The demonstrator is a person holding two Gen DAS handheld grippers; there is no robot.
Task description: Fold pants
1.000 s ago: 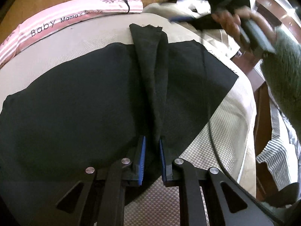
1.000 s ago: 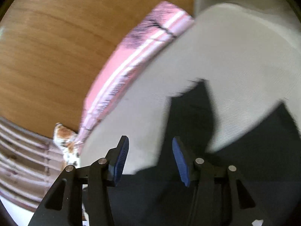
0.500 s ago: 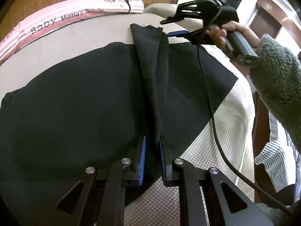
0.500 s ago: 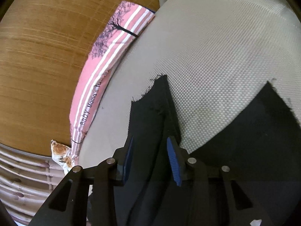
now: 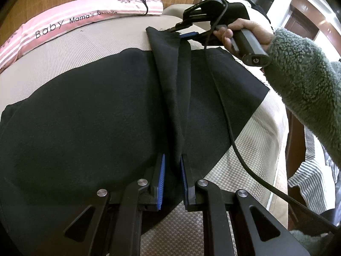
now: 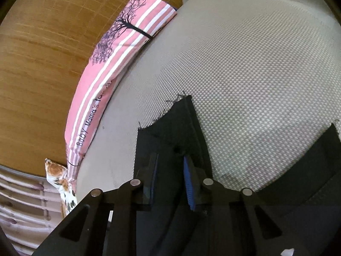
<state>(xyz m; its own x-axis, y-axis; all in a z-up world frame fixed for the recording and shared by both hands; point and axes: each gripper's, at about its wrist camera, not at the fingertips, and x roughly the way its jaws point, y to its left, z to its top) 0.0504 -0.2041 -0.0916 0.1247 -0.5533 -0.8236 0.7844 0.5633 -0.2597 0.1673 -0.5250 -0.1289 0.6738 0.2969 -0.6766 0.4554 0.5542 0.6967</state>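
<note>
Black pants (image 5: 89,115) lie spread on a beige woven bed surface (image 5: 70,53). A raised fold of the fabric (image 5: 172,85) runs from near to far down the middle. My left gripper (image 5: 172,170) is shut on the near end of this fold. My right gripper (image 5: 183,33), held by a hand in a green fleece sleeve, sits at the fold's far frayed end. In the right wrist view the right gripper (image 6: 170,170) has the pants fabric (image 6: 170,136) between its blue pads, nearly closed on it.
A pink striped pillow (image 5: 85,19) lies along the far edge by a wooden headboard (image 6: 42,42). The right gripper's black cable (image 5: 223,111) trails across the pants. The bed's right edge (image 5: 279,128) drops off beside striped cloth (image 5: 311,177).
The right gripper has come down from above the bed onto the fold's far end and narrowed its jaws around the fabric. The left gripper has stayed shut on the near end.
</note>
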